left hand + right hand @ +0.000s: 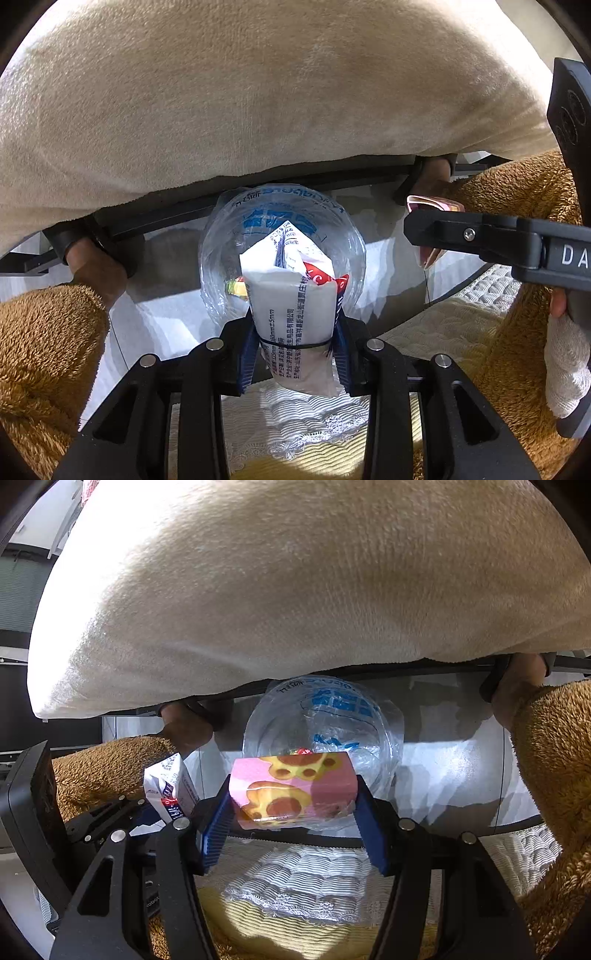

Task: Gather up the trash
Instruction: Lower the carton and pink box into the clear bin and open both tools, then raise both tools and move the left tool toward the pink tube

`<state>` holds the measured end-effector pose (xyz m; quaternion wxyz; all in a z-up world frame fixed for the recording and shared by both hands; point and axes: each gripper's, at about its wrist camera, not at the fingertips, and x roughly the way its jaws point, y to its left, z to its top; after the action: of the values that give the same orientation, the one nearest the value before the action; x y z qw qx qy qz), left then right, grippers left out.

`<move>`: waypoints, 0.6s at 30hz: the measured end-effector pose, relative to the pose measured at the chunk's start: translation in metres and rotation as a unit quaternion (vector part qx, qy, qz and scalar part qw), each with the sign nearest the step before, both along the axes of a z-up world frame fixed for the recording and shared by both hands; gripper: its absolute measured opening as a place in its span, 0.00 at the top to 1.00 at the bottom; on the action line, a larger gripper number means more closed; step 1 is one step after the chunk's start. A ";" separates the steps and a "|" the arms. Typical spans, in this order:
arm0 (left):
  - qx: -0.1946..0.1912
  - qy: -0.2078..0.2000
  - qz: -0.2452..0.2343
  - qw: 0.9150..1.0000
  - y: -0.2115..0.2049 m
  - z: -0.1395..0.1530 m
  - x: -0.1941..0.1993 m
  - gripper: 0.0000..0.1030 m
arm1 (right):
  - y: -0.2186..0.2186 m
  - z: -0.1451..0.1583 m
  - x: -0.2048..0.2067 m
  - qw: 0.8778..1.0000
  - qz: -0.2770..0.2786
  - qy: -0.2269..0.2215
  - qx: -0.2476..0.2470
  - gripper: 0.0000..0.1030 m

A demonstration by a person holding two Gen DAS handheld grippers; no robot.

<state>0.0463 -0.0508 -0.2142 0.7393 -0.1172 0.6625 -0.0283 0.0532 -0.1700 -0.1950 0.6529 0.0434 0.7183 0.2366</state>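
My left gripper (295, 343) is shut on a white printed packet (295, 314) and holds it at the mouth of a clear plastic trash bag (282, 206) with blue print. My right gripper (293, 812) is shut on a pink wrapper with bear-paw prints (295, 786), just in front of the same bag (332, 709). The white packet (170, 786) and the left gripper show at the left of the right wrist view. The right gripper's finger (472, 232) with the pink wrapper's edge (432, 205) shows at the right of the left wrist view.
A big cream cushion (258, 92) hangs over the scene. A black frame (258, 188) is held by hands in brown fleece sleeves (44, 332). Below lie a quilted white mattress (295, 878), a yellow cloth (295, 930) and a pale floor (443, 760).
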 end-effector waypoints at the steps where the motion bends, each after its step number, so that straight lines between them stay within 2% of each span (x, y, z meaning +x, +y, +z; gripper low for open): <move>1: 0.000 -0.002 0.000 1.000 0.000 0.001 -0.001 0.67 | -0.001 0.001 0.000 1.000 -0.002 0.000 0.002 0.40; 8: 0.001 -0.008 0.004 1.000 0.004 0.005 -0.005 0.66 | -0.002 0.006 0.002 1.000 -0.014 -0.006 0.015 0.39; 10: 0.007 -0.008 0.004 1.000 0.002 0.007 -0.005 0.58 | -0.004 0.008 0.003 1.000 -0.022 -0.005 0.020 0.38; 11: 0.011 -0.008 0.005 1.000 0.001 0.007 -0.005 0.43 | -0.005 0.008 0.004 0.999 -0.028 -0.008 0.022 0.34; 12: 0.016 -0.012 0.007 1.000 0.001 0.009 -0.005 0.36 | -0.005 0.009 0.004 0.999 -0.033 -0.010 0.024 0.32; 18: 0.017 -0.035 0.028 0.999 0.007 0.020 -0.006 0.36 | -0.005 0.010 0.005 0.999 -0.039 -0.009 0.031 0.31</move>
<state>0.0403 -0.0437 -0.1938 0.7642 -0.1220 0.6333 0.0000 0.0586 -0.1754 -0.1852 0.6665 0.0898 0.7023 0.2335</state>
